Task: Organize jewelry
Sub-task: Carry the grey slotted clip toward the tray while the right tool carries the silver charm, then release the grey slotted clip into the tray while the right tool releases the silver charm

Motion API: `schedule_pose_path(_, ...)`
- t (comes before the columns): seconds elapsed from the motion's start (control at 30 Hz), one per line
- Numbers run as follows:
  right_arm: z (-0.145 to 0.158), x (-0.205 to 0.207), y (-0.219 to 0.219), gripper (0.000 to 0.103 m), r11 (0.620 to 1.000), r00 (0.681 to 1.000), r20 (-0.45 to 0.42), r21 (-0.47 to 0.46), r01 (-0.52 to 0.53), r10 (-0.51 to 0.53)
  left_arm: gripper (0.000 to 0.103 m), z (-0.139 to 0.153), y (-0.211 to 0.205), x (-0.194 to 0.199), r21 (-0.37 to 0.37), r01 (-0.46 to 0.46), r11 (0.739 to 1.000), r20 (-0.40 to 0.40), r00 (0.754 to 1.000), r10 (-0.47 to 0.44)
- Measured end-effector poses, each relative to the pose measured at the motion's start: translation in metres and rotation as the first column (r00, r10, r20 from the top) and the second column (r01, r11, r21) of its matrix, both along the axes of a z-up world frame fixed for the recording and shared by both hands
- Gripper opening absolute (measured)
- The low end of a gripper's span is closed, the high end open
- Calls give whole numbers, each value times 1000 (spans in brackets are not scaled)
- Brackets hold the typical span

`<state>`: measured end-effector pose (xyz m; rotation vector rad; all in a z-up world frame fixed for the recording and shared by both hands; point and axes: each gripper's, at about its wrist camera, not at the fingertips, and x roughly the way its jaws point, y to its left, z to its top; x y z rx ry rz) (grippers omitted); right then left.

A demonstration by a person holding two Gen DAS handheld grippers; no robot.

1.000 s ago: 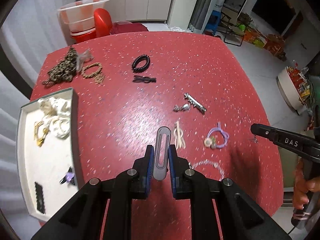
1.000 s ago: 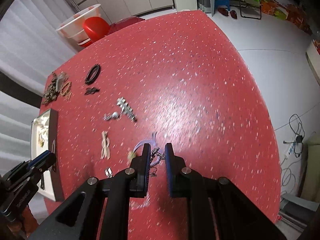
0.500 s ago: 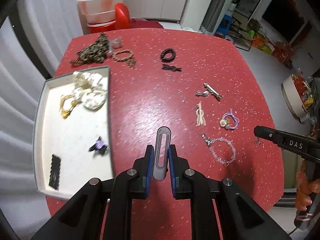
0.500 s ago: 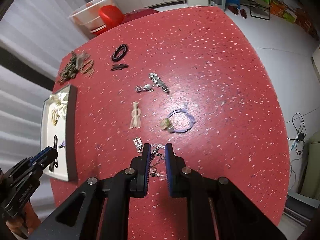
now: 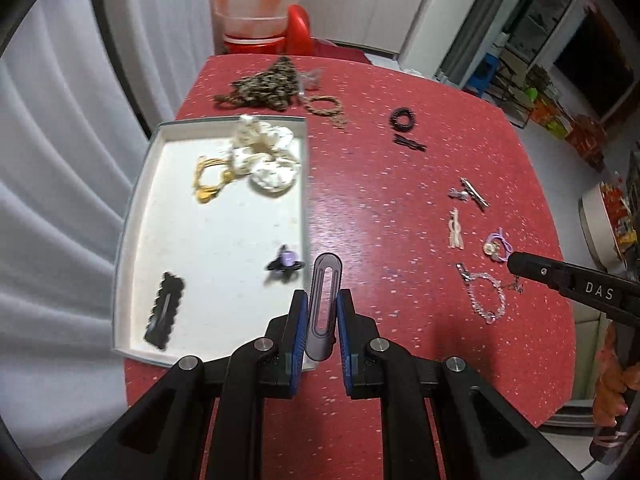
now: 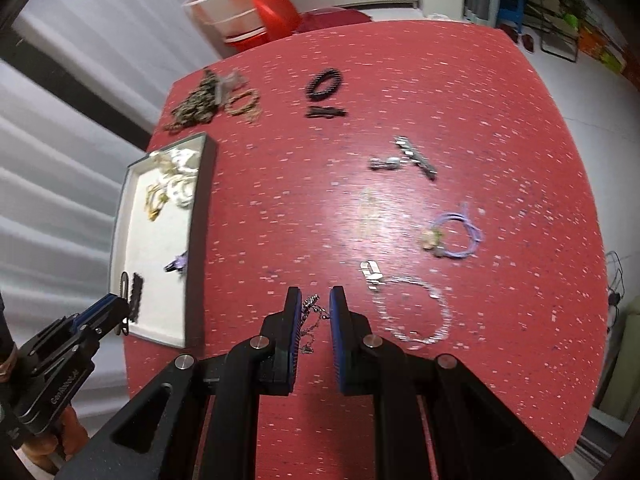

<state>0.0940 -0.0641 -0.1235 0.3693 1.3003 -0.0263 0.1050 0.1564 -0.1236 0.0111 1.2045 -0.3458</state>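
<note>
The left hand-held gripper (image 5: 322,320) pinches a grey hair clip (image 5: 323,304) just above the near right edge of the white tray (image 5: 132,216). The right hand-held gripper (image 6: 315,312) pinches a thin silver chain (image 6: 310,320) over the red tabletop (image 6: 400,100). A silver bracelet (image 6: 412,308) lies just beside it. The tabletop's middle has bare room.

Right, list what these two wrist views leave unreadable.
- Thin silver chain in the right gripper: its shape is lost in blur in the right wrist view and too small in the left.
- Pale cream hair clip: washed out by glare in the right wrist view.
- White rectangular tray: near edge hidden by the left gripper holding the grey oval hair clip.
</note>
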Motion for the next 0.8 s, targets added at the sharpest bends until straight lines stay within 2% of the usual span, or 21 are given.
schedule_pose_path(0.4, 0, 35, 76, 15, 990, 990, 31, 34, -138, 137, 17, -11, 63, 11, 12, -115, 993, -7, 993, 115)
schedule_pose_path(0.8, -8, 84, 134, 15, 964, 968, 63, 94, -248, 242, 17, -25, 106, 50, 15, -182, 983, 13, 983, 182)
